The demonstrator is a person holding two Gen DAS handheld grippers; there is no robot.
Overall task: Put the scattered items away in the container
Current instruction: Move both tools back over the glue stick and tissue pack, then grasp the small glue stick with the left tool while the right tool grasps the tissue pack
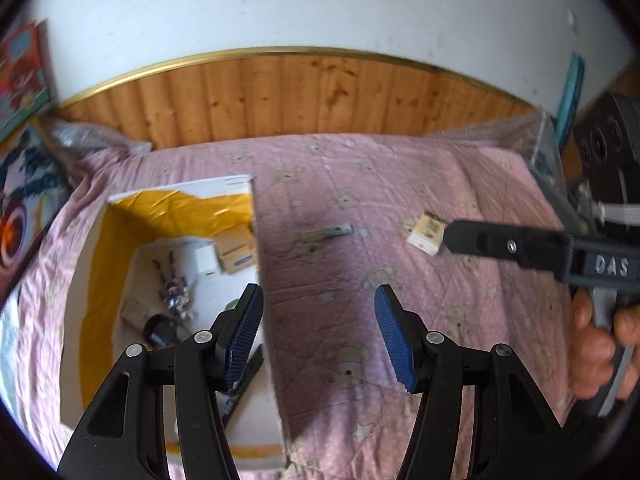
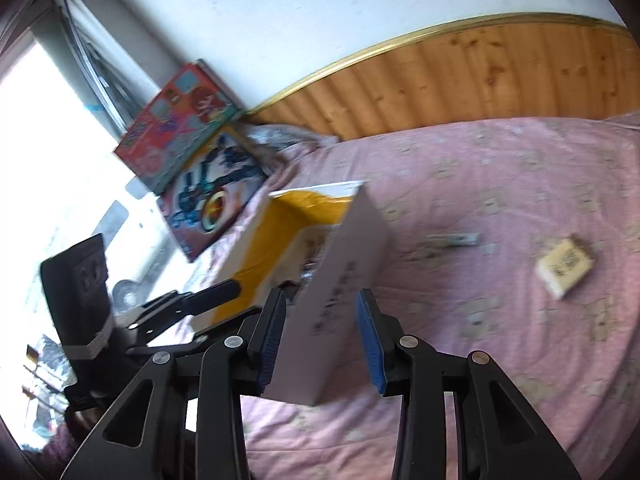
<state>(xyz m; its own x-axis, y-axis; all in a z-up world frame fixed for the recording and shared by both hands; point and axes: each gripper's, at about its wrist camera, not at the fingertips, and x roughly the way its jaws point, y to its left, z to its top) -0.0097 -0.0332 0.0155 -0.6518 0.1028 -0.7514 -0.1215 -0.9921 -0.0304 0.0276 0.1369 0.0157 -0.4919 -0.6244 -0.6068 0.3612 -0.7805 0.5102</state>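
A white box with a yellow lining (image 1: 96, 280) stands open on the pink bedspread and holds several small items. It also shows in the right wrist view (image 2: 344, 264). My left gripper (image 1: 318, 340) is open and empty over the box's right wall. My right gripper (image 2: 320, 336) is open and empty, above the box's near corner. In the left wrist view its finger (image 1: 500, 242) reaches in from the right, beside a small cream box (image 1: 426, 232). The cream box (image 2: 566, 266) and a thin grey strip (image 1: 328, 234) (image 2: 454, 240) lie loose on the bedspread.
A wooden headboard (image 1: 304, 96) runs along the back under a white wall. Colourful toy boxes (image 2: 180, 144) lean at the bed's left. A clear plastic container (image 1: 548, 152) sits at the far right. A window (image 2: 48, 152) is at the left.
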